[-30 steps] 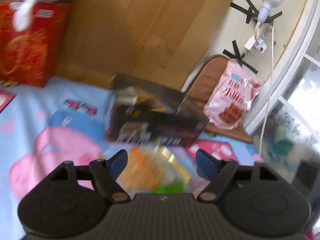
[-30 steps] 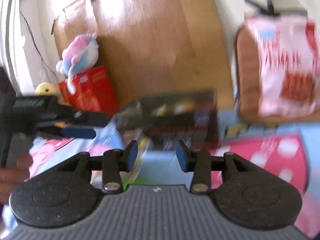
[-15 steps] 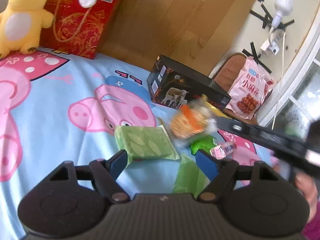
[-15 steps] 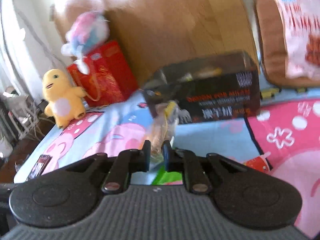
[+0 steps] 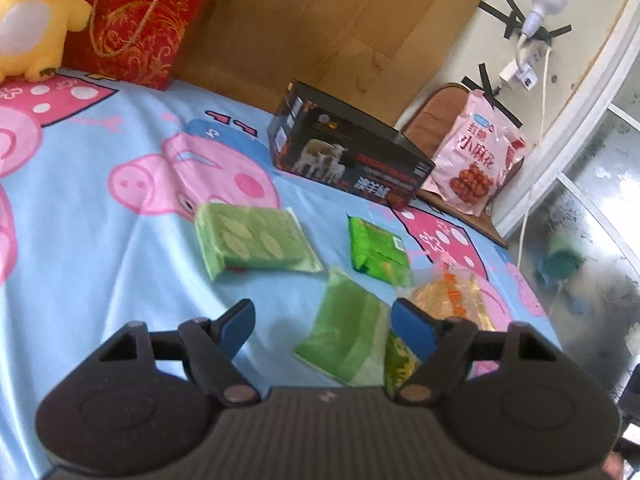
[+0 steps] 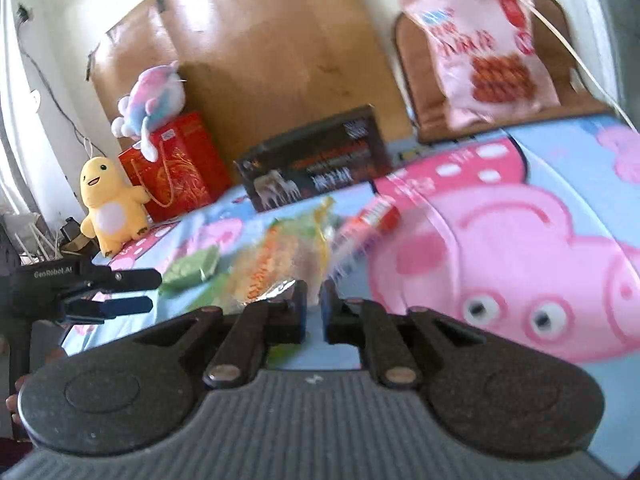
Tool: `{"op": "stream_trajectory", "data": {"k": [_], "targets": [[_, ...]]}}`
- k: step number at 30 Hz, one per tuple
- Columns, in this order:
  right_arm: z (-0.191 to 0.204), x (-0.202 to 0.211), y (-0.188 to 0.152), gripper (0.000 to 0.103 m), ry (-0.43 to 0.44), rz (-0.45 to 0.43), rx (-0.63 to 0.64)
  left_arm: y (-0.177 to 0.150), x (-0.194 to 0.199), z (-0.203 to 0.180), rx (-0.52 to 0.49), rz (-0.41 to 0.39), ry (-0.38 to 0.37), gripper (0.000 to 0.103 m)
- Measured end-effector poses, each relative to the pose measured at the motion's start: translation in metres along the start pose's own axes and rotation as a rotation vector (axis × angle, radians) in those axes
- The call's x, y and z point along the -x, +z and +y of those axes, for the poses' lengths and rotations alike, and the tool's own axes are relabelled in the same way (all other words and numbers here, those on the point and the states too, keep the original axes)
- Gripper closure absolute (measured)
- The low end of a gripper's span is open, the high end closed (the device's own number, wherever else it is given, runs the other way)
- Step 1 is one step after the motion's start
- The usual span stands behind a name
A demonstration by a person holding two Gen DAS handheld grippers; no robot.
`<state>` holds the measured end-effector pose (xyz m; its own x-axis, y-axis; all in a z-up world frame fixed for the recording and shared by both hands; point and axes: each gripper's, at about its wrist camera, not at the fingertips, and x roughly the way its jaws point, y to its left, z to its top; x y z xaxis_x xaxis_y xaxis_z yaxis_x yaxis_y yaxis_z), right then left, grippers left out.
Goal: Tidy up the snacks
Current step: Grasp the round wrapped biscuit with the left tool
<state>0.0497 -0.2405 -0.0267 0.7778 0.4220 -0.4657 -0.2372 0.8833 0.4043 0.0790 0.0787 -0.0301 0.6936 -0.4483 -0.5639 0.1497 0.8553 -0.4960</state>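
**A:** How far along is the snack sorting?

**B:** Early, I'd judge. Several packets lie loose on the blue cartoon-pig bedsheet (image 5: 100, 248): a flat pale-green wrapped packet (image 5: 252, 240), a bright green crinkled packet (image 5: 378, 250) to its right, and a translucent green pouch (image 5: 344, 336) just ahead of the left claw (image 5: 332, 324). None is stacked or grouped.

**A:** Is either claw holding anything?

**B:** The left claw is spread wide with nothing between its blue pads. The right claw (image 6: 314, 306) is pinched nearly together on the edge of a clear plastic bag of orange snacks (image 6: 272, 264), which sits just above the sheet.

**A:** Where might it all go?

**B:** Can't tell. A black printed cardboard box (image 5: 344, 156) stands further back, near a pink snack bag (image 5: 476, 160) leaning on a brown cushion. Most of the work looks left to do.
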Motion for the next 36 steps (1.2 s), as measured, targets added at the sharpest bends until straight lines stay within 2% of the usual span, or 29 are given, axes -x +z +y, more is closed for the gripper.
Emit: {"op": "stream_trajectory", "data": {"k": [2, 6, 14, 22, 25, 28, 32, 33, 36], "targets": [[-0.003, 0.001, -0.002, 0.084, -0.02, -0.007, -0.011, -0.002, 0.001, -0.003, 0.001, 0.003, -0.004, 0.026], [-0.005, 0.006, -0.003, 0.064, -0.015, -0.032, -0.036, -0.003, 0.006, -0.007, -0.007, 0.003, -0.004, 0.026], [-0.002, 0.009, -0.008, 0.051, 0.036, -0.03, -0.022, -0.002, -0.002, -0.014, 0.011, 0.088, -0.118, 0.024], [-0.002, -0.001, 0.0, 0.048, 0.061, -0.02, 0.014, 0.002, -0.028, -0.034, -0.005, 0.15, -0.163, 0.024], [0.002, -0.004, 0.0, 0.046, 0.079, -0.013, 0.047, 0.005, -0.035, -0.042, -0.037, 0.157, -0.166, 0.015], [0.01, -0.009, -0.001, 0.046, 0.097, 0.004, 0.106, 0.007, -0.042, -0.048, -0.057, 0.161, -0.163, 0.011], [0.02, -0.02, -0.006, 0.044, 0.132, 0.047, 0.161, 0.01, -0.047, -0.054, -0.062, 0.167, -0.164, 0.014], [0.022, -0.023, -0.008, 0.045, 0.121, 0.049, 0.171, 0.01, -0.047, -0.056, -0.061, 0.178, -0.186, 0.02], [0.021, -0.031, -0.012, 0.045, 0.101, 0.07, 0.189, 0.008, -0.046, -0.065, -0.096, 0.184, -0.204, 0.02]]}}
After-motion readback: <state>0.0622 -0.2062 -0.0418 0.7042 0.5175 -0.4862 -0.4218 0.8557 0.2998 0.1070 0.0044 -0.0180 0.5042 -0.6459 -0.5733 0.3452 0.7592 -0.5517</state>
